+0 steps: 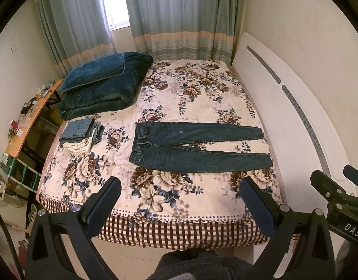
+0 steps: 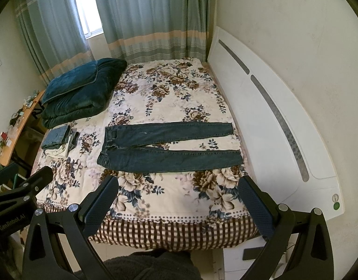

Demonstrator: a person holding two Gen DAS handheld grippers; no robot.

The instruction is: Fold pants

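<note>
Closest in, both tools are just hanging off the foot edge of the bed: the left tool [image 1: 180, 194] and the right tool [image 2: 177, 193] each have their black jaws spread wide with nothing between them, hovering over the brown checked hem of the floral cream bedspread [image 1: 160, 189]. A bit further in are the dark blue denim jeans [image 1: 200, 150], laid flat and unfolded, well apart from both tools. Key thing: their long axis runs crosswise to the tools' pointing direction, waistband to the left, both leg cuffs to the right near the white headboard [image 2: 267, 98]. So the left tool looks nearer the waist, the right one nearer the cuffs. Left of the waistband is a small stack of folded clothes [image 1: 82, 135], and beyond that a folded teal plush blanket [image 1: 104, 88] with the striped curtains [image 1: 179, 16] at the back.
</note>
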